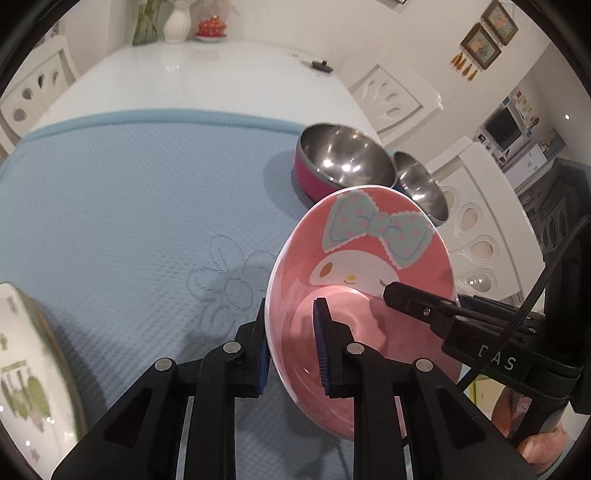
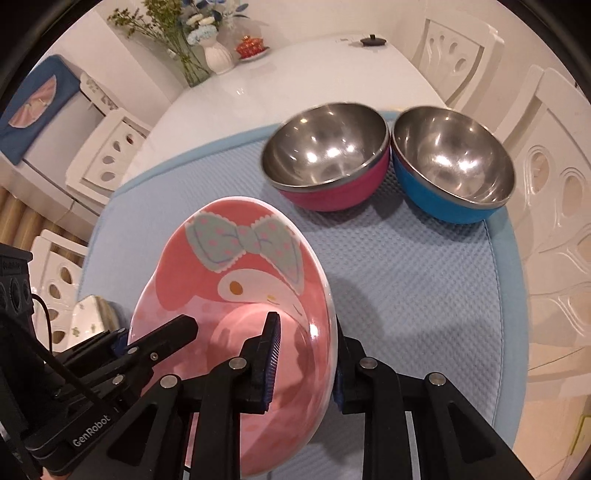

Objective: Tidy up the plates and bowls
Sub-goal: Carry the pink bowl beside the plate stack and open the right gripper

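Observation:
A pink cartoon plate (image 1: 369, 258) with a bow and a rabbit face is held tilted above the blue mat (image 1: 147, 203). My left gripper (image 1: 291, 343) is shut on its left rim. My right gripper (image 2: 306, 354) is shut on its right rim; its finger also shows in the left wrist view (image 1: 413, 299). The plate also shows in the right wrist view (image 2: 236, 280). A steel bowl with a pink outside (image 2: 328, 158) and one with a blue outside (image 2: 450, 162) stand side by side at the mat's far right. A white patterned plate (image 1: 26, 369) lies at the mat's left edge.
The mat lies on a white table (image 1: 207, 77). A vase (image 1: 177, 22), a red dish (image 1: 211, 27) and a small black item (image 1: 321, 65) stand at the table's far end. White chairs (image 1: 476, 221) stand around the table.

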Tool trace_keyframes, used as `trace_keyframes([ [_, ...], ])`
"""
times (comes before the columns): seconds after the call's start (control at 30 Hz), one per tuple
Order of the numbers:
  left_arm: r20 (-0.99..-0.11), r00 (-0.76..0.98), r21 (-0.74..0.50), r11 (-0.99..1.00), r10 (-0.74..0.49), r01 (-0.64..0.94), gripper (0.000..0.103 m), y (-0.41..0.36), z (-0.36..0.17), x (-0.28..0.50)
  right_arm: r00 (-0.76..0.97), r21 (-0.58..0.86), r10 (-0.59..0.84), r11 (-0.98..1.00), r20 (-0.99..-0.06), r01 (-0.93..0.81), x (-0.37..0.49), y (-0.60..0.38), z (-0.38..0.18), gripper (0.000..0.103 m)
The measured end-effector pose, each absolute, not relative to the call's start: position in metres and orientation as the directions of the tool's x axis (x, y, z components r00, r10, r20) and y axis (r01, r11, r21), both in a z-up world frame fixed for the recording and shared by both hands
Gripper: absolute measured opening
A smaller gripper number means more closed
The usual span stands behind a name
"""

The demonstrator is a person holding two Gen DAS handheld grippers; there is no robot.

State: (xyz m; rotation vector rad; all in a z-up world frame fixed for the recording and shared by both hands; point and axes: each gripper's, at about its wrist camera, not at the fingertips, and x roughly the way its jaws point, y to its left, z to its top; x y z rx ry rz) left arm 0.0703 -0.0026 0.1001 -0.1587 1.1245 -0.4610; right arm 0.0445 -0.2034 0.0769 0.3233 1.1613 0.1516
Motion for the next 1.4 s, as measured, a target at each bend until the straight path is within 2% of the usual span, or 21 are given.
trace_keyframes([
  [0.27, -0.820, 0.382, -0.340, 0.900, -0.426, 0.274, 0.018, 0.025, 0.125, 0.034, 0.379, 0.365, 0.333, 0.931, -0.864, 0.015, 0.003, -0.177, 0.092, 0.025],
  [0.73, -0.872, 0.343, -0.289, 0.933, -0.349, 0.216, 0.017, 0.045, 0.082, 0.002, 0.260, 0.343, 0.334, 0.939, -0.906, -0.009, -0.016, -0.139, 0.049, 0.025],
  [1.4, -0.883, 0.343, -0.257, 0.941, -0.321, 0.218, 0.017, 0.039, 0.071, 0.001, 0.211, 0.359, 0.347, 0.933, -0.914, 0.021, -0.019, -0.144, 0.030, 0.025],
])
